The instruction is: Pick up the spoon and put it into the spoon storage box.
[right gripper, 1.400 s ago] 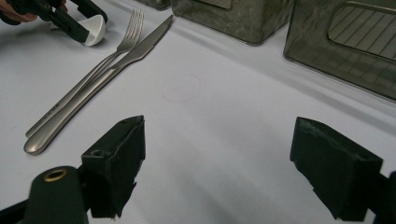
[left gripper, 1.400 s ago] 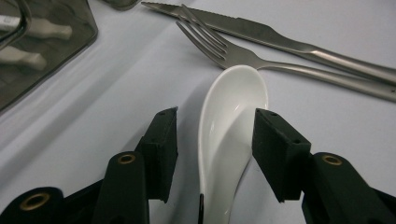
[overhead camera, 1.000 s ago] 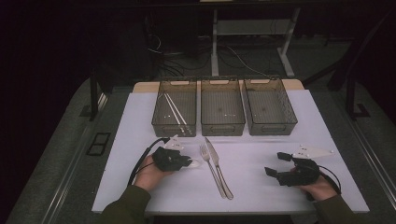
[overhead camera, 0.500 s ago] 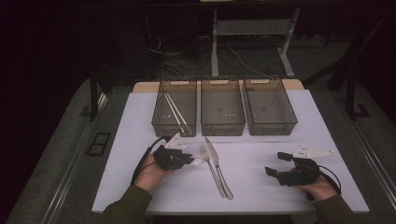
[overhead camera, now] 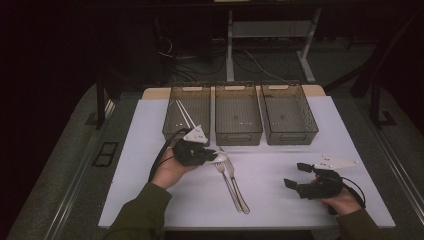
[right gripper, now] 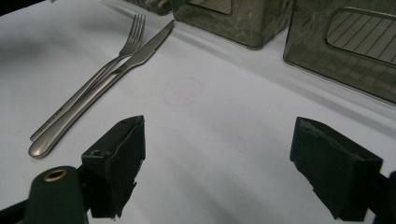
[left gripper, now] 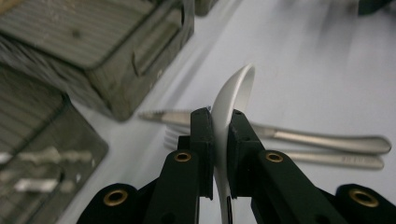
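- Left tool (overhead camera: 216,156) has crept up and toward the bins since the earlier frames, spoon (left gripper: 232,100) clamped the whole time; the right hand has barely shifted.
- Left tool state: jaws nearly closed, pinching the white spoon edge-on by its handle, bowl sticking out past the tips. Clear in the left gripper view.
- Spoon position: off the desk (overhead camera: 150,150), just in front of the gap between the left bin (overhead camera: 172,125) and the middle bin (overhead camera: 238,136), above the tines of the fork (overhead camera: 226,180).
- Fork and knife (overhead camera: 239,187) lie side by side on the desk, touching along the handles, tips pointing toward the bins.
- Right tool (overhead camera: 296,175) sits low at the right near edge of the desk, jaws wide apart, nothing between them. Right gripper view confirms: bare white surface between the two pads.
- Right tool is well apart from the cutlery and from the right bin (overhead camera: 289,112).
- Left bin holds a few thin pale pieces, possibly chopsticks; too dim to call. The contents of the middle and right bins can't be made out from above.
- Faint red circle (right gripper: 182,91) is drawn on the desk ahead of the right tool.
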`<state>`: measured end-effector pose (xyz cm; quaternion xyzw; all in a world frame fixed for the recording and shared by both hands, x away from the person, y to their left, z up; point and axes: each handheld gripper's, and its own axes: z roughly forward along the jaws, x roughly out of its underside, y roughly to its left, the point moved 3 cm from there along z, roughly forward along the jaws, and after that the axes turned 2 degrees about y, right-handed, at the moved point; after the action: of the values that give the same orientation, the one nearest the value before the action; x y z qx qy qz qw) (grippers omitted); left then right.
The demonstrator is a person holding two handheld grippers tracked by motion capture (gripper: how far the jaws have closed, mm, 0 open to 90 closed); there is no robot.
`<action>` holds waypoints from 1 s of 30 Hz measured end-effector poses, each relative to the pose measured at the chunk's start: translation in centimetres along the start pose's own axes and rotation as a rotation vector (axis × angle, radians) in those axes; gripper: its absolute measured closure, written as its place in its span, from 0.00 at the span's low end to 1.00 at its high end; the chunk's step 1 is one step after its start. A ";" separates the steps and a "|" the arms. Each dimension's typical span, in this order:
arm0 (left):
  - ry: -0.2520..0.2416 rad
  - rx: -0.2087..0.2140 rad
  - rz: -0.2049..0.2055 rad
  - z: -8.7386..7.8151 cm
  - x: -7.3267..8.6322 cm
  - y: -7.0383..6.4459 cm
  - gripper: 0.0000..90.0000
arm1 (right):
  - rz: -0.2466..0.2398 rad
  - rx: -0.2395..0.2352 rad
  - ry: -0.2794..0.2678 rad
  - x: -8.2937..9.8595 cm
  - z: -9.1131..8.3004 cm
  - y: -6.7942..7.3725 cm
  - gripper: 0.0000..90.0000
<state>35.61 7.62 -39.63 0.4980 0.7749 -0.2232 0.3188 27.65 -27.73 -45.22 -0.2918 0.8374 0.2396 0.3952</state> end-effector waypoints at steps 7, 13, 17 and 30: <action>-0.019 -0.005 0.041 -0.2 -4.0 1.1 0.91 | 0.006 -0.001 -0.001 0.0 0.0 0.0 0.20; -0.024 -0.018 0.068 0.8 -7.0 2.1 0.91 | 0.005 -0.002 -0.005 0.0 0.0 0.0 0.20; -0.034 -0.026 0.073 1.6 -8.8 3.1 0.91 | 0.006 -0.003 -0.006 0.0 0.0 -0.1 0.20; -0.029 -0.061 0.037 6.1 -11.2 7.0 0.91 | 0.014 -0.017 -0.019 -0.1 -0.2 0.0 0.20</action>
<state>47.07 -0.62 -36.07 0.4991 0.7673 -0.2009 0.3490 27.63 -27.84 -45.00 -0.2870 0.8335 0.2525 0.3989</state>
